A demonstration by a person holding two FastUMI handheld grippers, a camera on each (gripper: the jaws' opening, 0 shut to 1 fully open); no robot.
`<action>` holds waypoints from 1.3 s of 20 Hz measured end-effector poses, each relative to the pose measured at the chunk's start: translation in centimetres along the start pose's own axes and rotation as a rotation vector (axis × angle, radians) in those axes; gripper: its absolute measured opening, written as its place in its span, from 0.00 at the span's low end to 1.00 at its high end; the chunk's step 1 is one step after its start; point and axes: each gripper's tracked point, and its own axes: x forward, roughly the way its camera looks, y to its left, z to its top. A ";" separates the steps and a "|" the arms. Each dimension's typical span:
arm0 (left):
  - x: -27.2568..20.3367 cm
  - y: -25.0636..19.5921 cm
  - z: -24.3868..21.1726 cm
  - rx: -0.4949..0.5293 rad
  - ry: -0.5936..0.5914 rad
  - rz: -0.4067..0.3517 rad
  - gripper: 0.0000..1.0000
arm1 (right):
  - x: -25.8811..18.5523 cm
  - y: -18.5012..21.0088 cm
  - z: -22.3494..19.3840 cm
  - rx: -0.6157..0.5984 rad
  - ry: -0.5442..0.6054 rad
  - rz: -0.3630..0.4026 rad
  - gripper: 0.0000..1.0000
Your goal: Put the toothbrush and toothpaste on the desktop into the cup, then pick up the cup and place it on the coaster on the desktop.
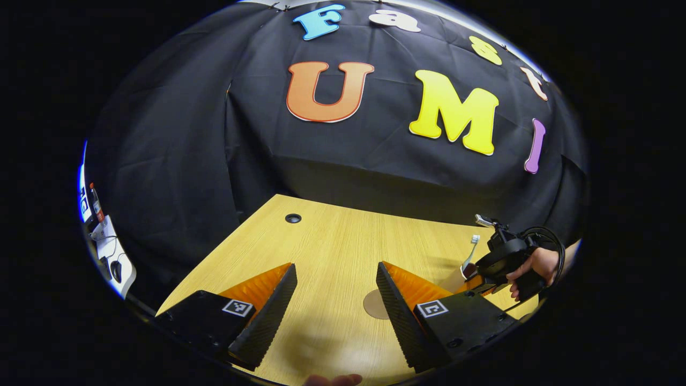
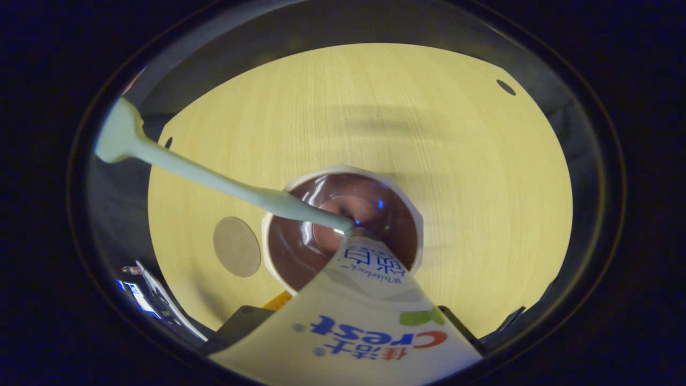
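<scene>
In the right gripper view I look straight down into a pale cup [image 2: 343,177] with a dark glossy inside. A light toothbrush [image 2: 214,182] leans in it, head up to the upper left. My right gripper [image 2: 348,316] is shut on the white toothpaste tube [image 2: 353,321], whose narrow end dips into the cup; the tube hides most of the fingers. A round brown coaster [image 2: 236,246] lies just left of the cup. In the left gripper view my left gripper [image 1: 336,268] hovers open over the wooden table [image 1: 332,236], the coaster [image 1: 374,305] beside its right finger. A hand holds the right gripper [image 1: 496,262] above the toothbrush [image 1: 471,249].
A small dark hole [image 1: 293,218] sits in the table near its far left corner, also seen in the right gripper view [image 2: 505,87]. Black cloth walls close off the back. White equipment with cables [image 1: 110,252] stands past the table's left edge.
</scene>
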 end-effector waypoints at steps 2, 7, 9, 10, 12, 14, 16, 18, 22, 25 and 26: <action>-0.4 0.5 -0.2 -0.009 0.000 0.009 0.95 | -0.6 1.4 -0.1 -0.030 -0.014 0.017 0.61; -1.8 1.7 -0.2 -0.019 -0.013 0.035 0.95 | -1.4 6.4 -1.1 -0.118 -0.021 0.067 0.62; -2.3 2.5 -0.1 -0.016 -0.023 0.053 0.95 | -1.4 8.3 -1.6 -0.151 -0.016 0.082 0.62; -2.7 3.0 -0.1 -0.019 -0.028 0.063 0.95 | -1.4 9.2 -2.0 -0.169 -0.012 0.085 0.62; -3.4 3.9 -0.1 -0.029 -0.036 0.083 0.95 | -1.3 10.9 -2.5 -0.212 -0.008 0.084 0.62; -4.1 4.9 -0.1 -0.040 -0.042 0.106 0.95 | -0.9 12.4 -3.0 -0.243 0.000 0.078 0.63; -4.7 6.1 -0.3 -0.054 -0.048 0.129 0.95 | -0.4 13.3 -3.4 -0.267 0.010 0.064 0.63; -5.2 7.1 -0.6 -0.074 -0.051 0.150 0.95 | 0.1 13.7 -3.6 -0.292 0.016 0.045 0.63; -5.9 8.9 -1.2 -0.095 -0.050 0.184 0.95 | 0.6 14.1 -3.6 -0.320 0.016 -0.013 0.63; -6.1 9.7 -1.0 -0.092 -0.058 0.194 0.95 | 1.4 13.8 -4.1 -0.323 0.037 -0.056 0.64; -6.1 9.9 -1.2 -0.091 -0.056 0.194 0.95 | 1.7 13.7 -4.3 -0.315 0.049 -0.071 0.64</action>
